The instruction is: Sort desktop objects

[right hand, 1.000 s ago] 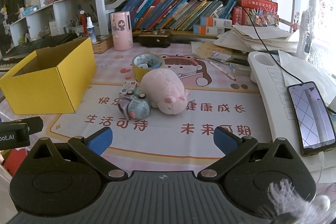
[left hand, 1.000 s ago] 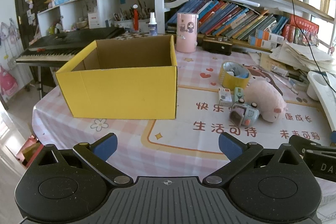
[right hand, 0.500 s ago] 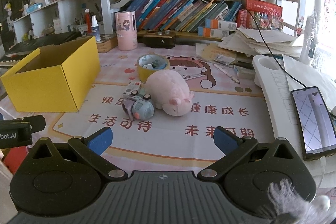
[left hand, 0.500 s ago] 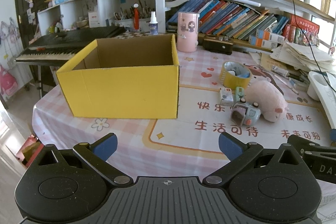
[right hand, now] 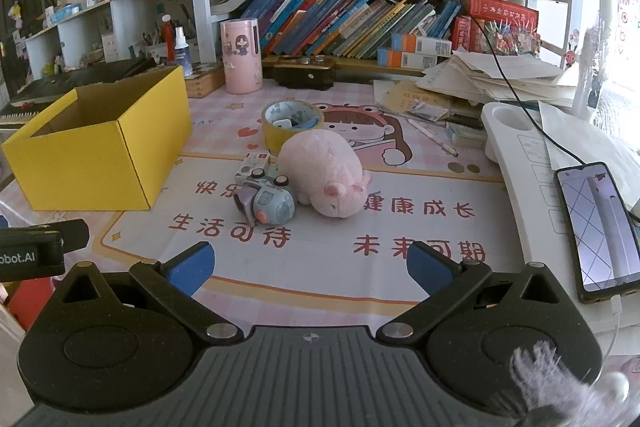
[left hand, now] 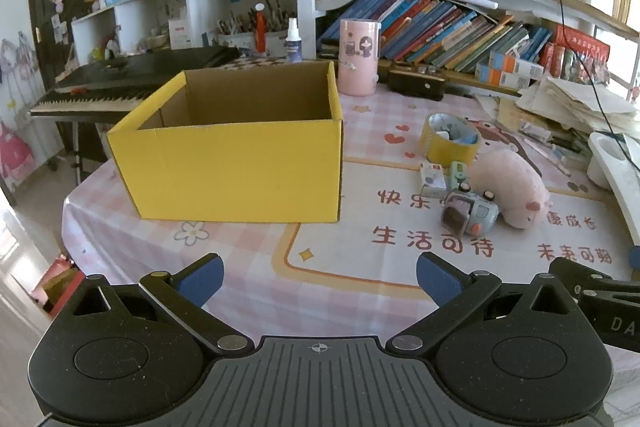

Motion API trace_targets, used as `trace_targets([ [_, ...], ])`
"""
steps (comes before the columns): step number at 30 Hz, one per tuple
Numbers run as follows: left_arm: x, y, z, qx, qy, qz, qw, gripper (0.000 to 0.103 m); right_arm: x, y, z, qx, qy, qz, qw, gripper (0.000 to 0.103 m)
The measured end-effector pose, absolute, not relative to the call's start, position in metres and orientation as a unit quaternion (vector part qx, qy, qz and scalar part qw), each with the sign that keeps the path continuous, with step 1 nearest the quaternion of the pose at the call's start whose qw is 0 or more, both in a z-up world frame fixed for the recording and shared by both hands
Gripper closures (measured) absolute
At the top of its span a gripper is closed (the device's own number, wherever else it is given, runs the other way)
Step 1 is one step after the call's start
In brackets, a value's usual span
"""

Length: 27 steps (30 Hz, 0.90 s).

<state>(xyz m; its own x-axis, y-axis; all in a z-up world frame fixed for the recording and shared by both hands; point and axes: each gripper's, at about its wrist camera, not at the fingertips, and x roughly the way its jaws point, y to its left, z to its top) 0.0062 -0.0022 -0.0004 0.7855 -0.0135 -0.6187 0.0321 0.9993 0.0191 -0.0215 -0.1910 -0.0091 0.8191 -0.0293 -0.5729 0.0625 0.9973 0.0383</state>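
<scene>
An open yellow cardboard box [left hand: 240, 163] stands on the pink checked tablecloth, left of centre; it also shows in the right wrist view [right hand: 100, 147]. To its right lie a pink plush pig [right hand: 324, 179], a small blue toy camera [right hand: 268, 203], a yellow tape roll [right hand: 292, 127] and a small card box [left hand: 432, 179]. My left gripper [left hand: 320, 279] is open and empty, near the table's front edge before the yellow box. My right gripper [right hand: 310, 267] is open and empty, short of the toy camera and pig.
A pink cylinder [right hand: 240, 55], a dark case [right hand: 304, 71] and book shelves stand at the back. Paper stacks [right hand: 500, 79], a white lamp base [right hand: 520, 147] and a phone [right hand: 596, 227] lie at the right. A keyboard [left hand: 120, 83] stands behind the yellow box.
Both grippers have moved a little forward toward the table, so the box and the toys look slightly nearer. Both stay open.
</scene>
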Motion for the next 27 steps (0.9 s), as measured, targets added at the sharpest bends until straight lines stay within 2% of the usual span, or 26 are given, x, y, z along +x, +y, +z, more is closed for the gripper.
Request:
trace_targets([
  [27,0.0037,0.0004,0.0002,0.026,0.323,-0.025,0.946,0.0,-0.0235,-0.1823,-0.0107,0.032,0.3,-0.001,0.953,0.0],
])
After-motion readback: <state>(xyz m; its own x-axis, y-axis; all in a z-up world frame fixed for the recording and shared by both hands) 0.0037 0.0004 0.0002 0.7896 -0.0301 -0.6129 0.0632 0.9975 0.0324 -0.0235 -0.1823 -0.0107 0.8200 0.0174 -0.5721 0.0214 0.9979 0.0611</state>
